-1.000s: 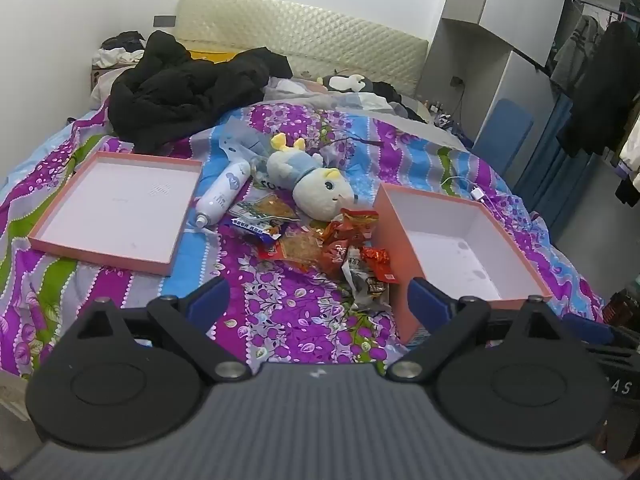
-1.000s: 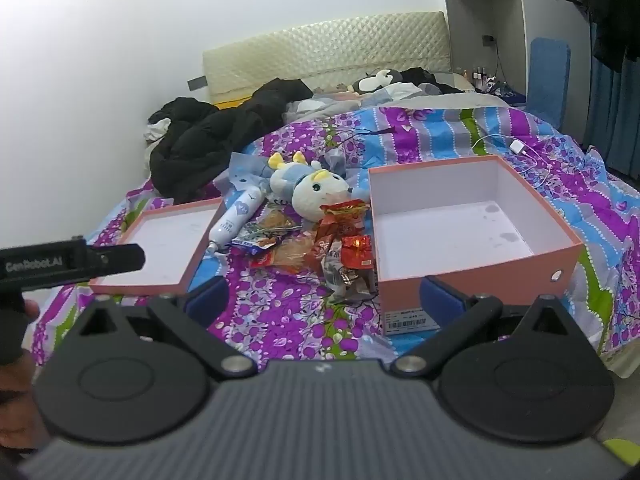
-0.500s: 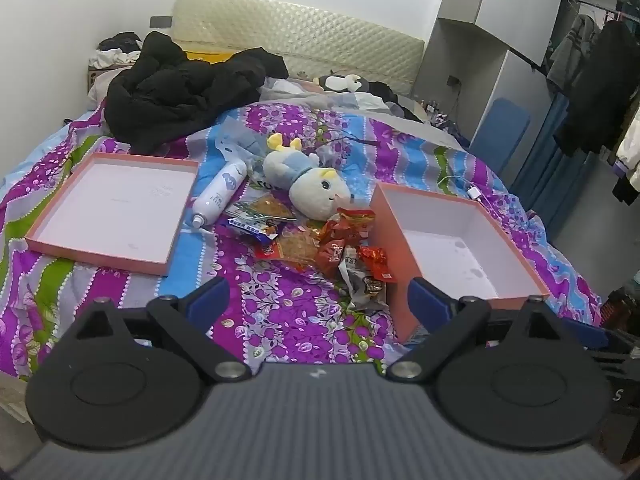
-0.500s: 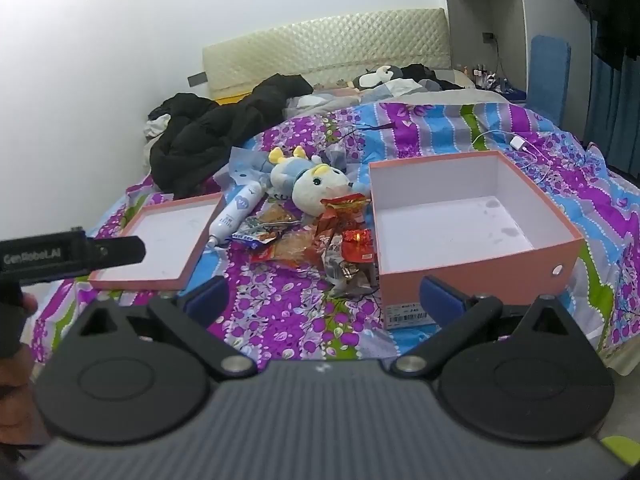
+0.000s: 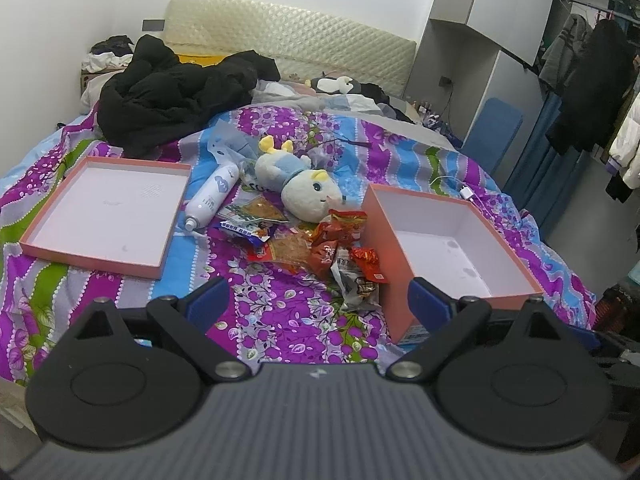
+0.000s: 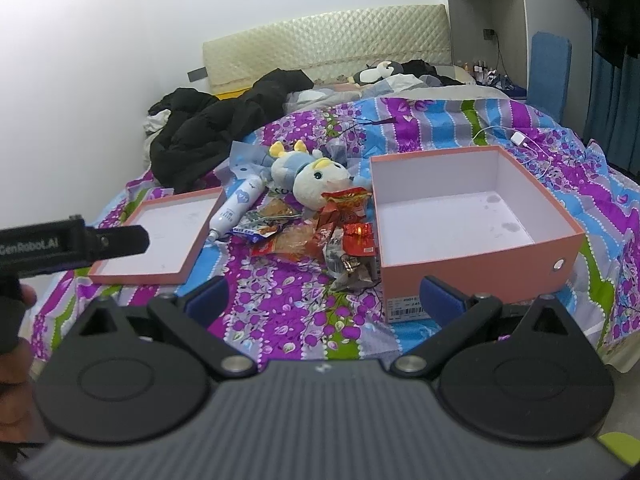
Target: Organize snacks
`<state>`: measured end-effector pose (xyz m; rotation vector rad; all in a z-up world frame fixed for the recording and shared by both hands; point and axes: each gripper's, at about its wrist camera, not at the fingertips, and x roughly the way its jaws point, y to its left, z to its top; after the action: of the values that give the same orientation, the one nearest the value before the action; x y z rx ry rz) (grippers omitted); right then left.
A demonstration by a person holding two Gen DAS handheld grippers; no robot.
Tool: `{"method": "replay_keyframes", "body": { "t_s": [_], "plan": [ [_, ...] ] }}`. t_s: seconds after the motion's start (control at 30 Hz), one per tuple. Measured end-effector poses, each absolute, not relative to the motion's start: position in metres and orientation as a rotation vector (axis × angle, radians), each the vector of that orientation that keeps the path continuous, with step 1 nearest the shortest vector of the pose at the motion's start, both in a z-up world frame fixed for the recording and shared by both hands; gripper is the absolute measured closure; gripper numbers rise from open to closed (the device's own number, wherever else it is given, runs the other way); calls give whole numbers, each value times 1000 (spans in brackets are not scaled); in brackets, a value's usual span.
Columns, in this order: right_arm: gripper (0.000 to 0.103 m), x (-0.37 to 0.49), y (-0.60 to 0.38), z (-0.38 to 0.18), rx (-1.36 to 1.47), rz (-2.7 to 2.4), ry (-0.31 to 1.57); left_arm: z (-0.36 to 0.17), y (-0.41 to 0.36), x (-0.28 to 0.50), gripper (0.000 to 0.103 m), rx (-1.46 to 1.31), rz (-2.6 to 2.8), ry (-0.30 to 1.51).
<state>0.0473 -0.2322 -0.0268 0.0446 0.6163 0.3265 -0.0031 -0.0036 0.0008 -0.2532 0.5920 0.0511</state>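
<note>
Bed [image 5: 288,320] with purple floral cover; padded headboard [image 5: 288,48] behind. Landmark: open box [image 5: 448,248]. Snacks [image 5: 320,244] heaped just left of it, lid [image 5: 104,208] farther left. Left gripper [image 5: 318,300] and right gripper [image 6: 324,294] gape wide, empty.

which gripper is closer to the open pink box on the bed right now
Right. The right gripper hovers just in front of the pink box's near wall, fingers open. The left gripper is off to the box's left, facing the snack pile.
</note>
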Motion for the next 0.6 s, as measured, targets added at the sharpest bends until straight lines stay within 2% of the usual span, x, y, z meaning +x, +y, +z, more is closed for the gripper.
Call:
{"method": "replay_keyframes", "body": {
  "t_s": [0.6],
  "plan": [
    [0,45,-231,-27,40,321,622,1,-3,-5,5,-257,48,593]
  ]
}}
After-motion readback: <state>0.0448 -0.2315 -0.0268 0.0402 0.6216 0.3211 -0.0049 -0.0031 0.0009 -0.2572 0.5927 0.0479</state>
